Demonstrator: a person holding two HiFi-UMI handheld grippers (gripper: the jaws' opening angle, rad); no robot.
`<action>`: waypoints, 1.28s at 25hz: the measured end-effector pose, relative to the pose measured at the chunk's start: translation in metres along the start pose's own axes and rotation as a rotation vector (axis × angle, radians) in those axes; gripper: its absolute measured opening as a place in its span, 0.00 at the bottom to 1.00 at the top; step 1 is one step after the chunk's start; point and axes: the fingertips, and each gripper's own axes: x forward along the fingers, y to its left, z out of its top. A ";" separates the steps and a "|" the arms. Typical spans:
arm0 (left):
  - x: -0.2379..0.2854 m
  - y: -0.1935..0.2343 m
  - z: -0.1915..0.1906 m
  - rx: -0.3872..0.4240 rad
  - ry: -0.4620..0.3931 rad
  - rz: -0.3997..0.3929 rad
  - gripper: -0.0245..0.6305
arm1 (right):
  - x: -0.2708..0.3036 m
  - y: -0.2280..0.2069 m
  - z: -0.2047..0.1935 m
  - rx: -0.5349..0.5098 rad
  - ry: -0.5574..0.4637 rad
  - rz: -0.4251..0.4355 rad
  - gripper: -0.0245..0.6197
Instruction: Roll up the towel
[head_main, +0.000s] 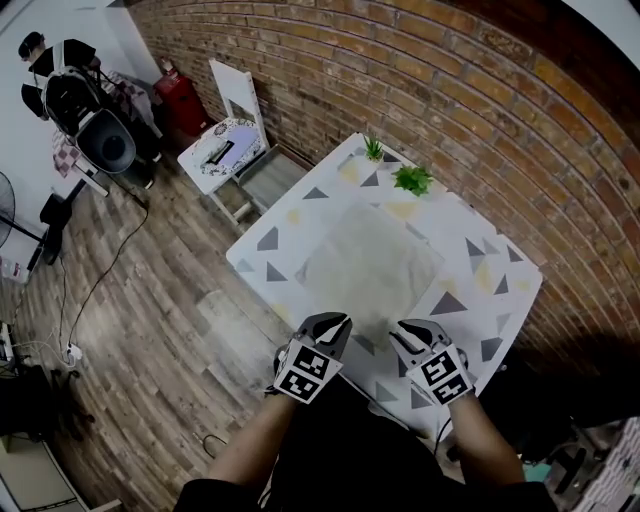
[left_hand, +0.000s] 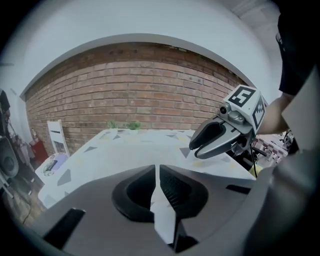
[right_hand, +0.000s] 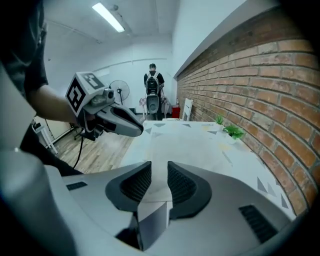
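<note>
Brick wall (head_main: 450, 90) runs along the far side of the table (head_main: 505, 300), and wooden floor (head_main: 150, 300) spreads out off the table's left side; a white chair (head_main: 235, 105) stands on that floor, just off the table's far left corner; a person (head_main: 55, 65) stands well away from the table, at the far end of the room.

I see a white tabletop printed with grey and yellow triangles; the towel (head_main: 372, 268) lies spread flat on the middle of the table, pale grey and unrolled, its near edge stopping short of the table's near edge; two small green plants (head_main: 412, 180) sit at the table's far edge, by the wall, beyond the towel.

Both my grippers hang over the table's near edge, side by side and apart from each other, tips angled down toward the towel — as far as I can tell neither touches it. The left gripper (head_main: 335, 322) is over the near left part of the table; its own view shows the jaws pressed together with only a hairline between the pads, nothing caught in them. The right gripper (head_main: 405, 335) is over the table's near edge just to the right of the left one; its jaws stand spread with a clear gap, and through that gap I see only the pale tabletop beyond — nothing is pinched.
</note>
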 end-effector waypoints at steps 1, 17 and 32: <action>0.004 -0.003 -0.005 0.005 0.017 -0.010 0.07 | 0.003 0.002 -0.006 -0.018 0.019 0.006 0.22; 0.046 -0.042 -0.055 0.133 0.188 -0.135 0.19 | 0.048 0.023 -0.089 -0.258 0.249 0.101 0.23; 0.052 -0.055 -0.082 0.263 0.265 -0.173 0.22 | 0.068 0.040 -0.088 -0.280 0.244 0.185 0.06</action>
